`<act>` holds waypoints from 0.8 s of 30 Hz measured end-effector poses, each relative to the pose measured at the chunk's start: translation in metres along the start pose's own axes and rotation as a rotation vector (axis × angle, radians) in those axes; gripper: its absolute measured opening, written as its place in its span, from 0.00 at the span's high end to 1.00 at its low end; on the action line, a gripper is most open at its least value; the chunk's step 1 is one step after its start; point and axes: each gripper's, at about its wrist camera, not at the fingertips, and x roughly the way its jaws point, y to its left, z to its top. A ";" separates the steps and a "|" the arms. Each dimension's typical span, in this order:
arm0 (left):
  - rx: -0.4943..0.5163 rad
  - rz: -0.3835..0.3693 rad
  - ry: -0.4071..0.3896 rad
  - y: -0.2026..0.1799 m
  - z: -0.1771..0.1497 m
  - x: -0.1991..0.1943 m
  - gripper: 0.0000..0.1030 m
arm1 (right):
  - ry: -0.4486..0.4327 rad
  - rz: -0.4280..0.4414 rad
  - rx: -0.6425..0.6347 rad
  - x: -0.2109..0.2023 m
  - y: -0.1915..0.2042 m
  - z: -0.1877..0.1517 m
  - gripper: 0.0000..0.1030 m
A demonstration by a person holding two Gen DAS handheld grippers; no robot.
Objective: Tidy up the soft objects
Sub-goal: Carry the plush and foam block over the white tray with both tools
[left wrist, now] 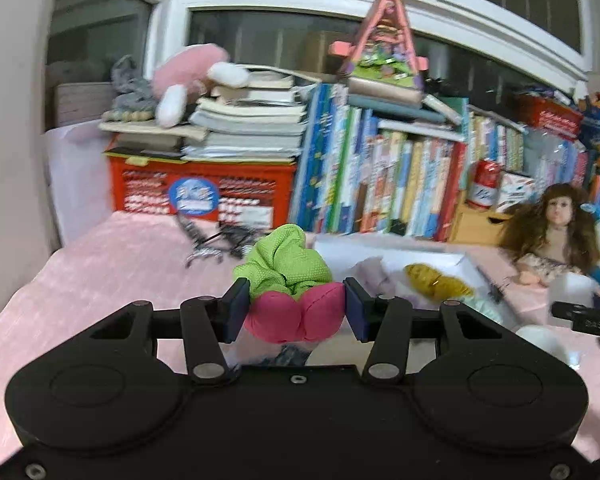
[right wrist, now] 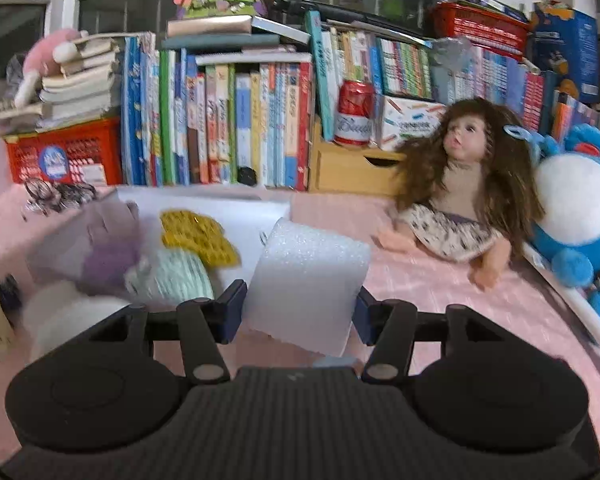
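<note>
My left gripper (left wrist: 296, 312) is shut on a soft toy with a pink base and green top (left wrist: 290, 292), held above the pink table cover. My right gripper (right wrist: 300, 308) is shut on a white foam block (right wrist: 308, 284), held beside the white box (right wrist: 220, 204). The box holds a yellow knitted piece (right wrist: 198, 236), a mint knitted item (right wrist: 176, 276) and a purple soft item (right wrist: 108, 260). In the left wrist view the white box (left wrist: 470, 266) lies just right of the toy, with the yellow piece (left wrist: 436, 280) inside.
A doll with brown hair (right wrist: 460, 184) and a blue plush (right wrist: 580, 216) sit at the right. Books (right wrist: 220, 120), a red crate (right wrist: 60, 152), a red can (right wrist: 354, 114) and a wooden drawer (right wrist: 352, 168) line the back. Dark hair clips (left wrist: 216, 244) lie left.
</note>
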 end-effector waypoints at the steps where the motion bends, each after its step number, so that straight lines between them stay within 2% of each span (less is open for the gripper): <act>1: 0.003 -0.016 0.005 -0.001 0.008 0.003 0.54 | 0.006 0.018 0.001 0.001 0.000 0.009 0.43; 5: 0.004 -0.074 0.045 -0.008 0.038 0.020 0.54 | 0.035 0.078 -0.007 0.008 0.003 0.039 0.42; 10: 0.041 -0.137 0.153 -0.023 0.064 0.056 0.54 | 0.098 0.116 -0.059 0.028 0.015 0.064 0.42; 14: 0.063 -0.168 0.282 -0.034 0.076 0.094 0.54 | 0.198 0.134 -0.095 0.053 0.026 0.069 0.42; 17: 0.040 -0.208 0.406 -0.036 0.076 0.124 0.54 | 0.248 0.136 -0.112 0.068 0.032 0.067 0.42; 20: 0.007 -0.197 0.500 -0.033 0.074 0.155 0.54 | 0.288 0.131 -0.121 0.081 0.036 0.066 0.42; 24: 0.006 -0.158 0.555 -0.031 0.069 0.185 0.54 | 0.339 0.110 -0.146 0.097 0.038 0.064 0.42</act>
